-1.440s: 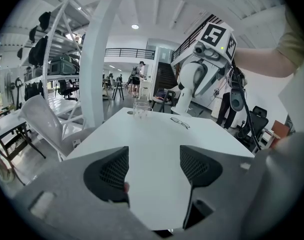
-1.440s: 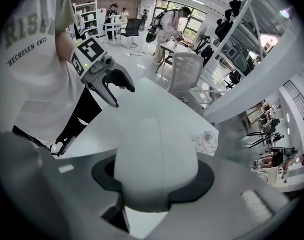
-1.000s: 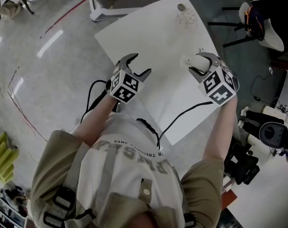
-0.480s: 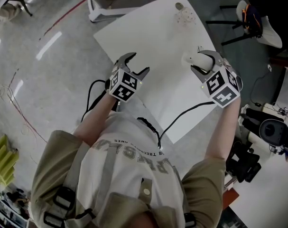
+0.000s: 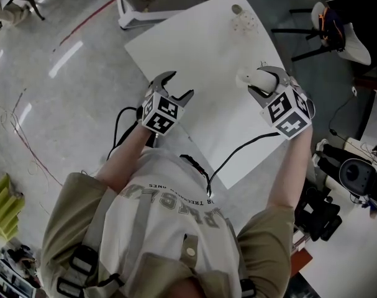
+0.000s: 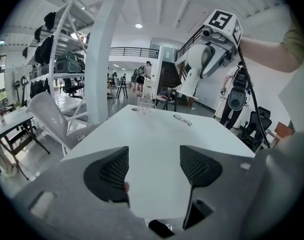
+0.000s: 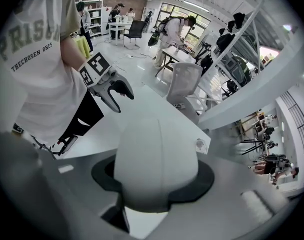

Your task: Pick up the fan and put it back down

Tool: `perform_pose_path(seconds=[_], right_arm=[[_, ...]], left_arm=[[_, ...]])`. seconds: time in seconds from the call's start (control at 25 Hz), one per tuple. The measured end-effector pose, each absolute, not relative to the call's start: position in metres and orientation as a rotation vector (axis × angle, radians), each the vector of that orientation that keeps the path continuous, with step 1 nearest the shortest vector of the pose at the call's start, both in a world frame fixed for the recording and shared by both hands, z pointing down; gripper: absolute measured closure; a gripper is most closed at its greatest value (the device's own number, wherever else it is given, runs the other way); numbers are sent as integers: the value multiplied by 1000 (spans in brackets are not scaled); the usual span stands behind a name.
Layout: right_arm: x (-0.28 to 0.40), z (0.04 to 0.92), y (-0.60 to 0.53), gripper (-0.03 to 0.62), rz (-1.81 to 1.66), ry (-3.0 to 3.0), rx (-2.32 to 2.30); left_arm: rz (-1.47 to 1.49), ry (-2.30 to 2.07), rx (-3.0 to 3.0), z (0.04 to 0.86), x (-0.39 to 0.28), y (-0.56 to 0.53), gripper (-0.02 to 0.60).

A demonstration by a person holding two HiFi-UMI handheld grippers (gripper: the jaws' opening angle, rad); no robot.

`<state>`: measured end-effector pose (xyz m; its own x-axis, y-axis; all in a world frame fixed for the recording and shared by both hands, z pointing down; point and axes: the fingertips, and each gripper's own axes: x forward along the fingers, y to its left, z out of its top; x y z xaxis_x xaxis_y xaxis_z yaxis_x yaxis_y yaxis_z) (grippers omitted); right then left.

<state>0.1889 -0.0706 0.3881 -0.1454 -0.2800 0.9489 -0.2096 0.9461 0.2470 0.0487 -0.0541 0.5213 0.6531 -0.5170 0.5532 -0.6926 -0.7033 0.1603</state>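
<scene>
The fan (image 5: 245,78) is a small white egg-shaped body, and my right gripper (image 5: 260,84) is shut on it over the right side of the white table (image 5: 200,48). In the left gripper view the fan (image 6: 196,66) hangs clear above the tabletop, with its stem pointing down. The right gripper view is filled by the fan (image 7: 154,156), with both dark pads pressed against its sides. My left gripper (image 5: 179,84) hovers open over the table's near left edge, with nothing between its jaws (image 6: 152,166).
A clear glass (image 5: 244,22) stands near the table's far corner, and a pair of eyeglasses (image 6: 182,119) lies beside it. A black cable (image 5: 238,151) trails from the right gripper across the near edge. A white chair (image 6: 56,119) stands left of the table.
</scene>
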Motion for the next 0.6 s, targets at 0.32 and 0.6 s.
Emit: perform_pose_path(seconds=[0.32, 0.6], right_arm=[[189, 410, -76, 383, -28, -1744, 356], [189, 425, -81, 383, -9, -1736, 335]], left_arm=[[692, -972, 2499, 525, 44, -56, 249], [694, -974, 2489, 528, 41, -59, 249]])
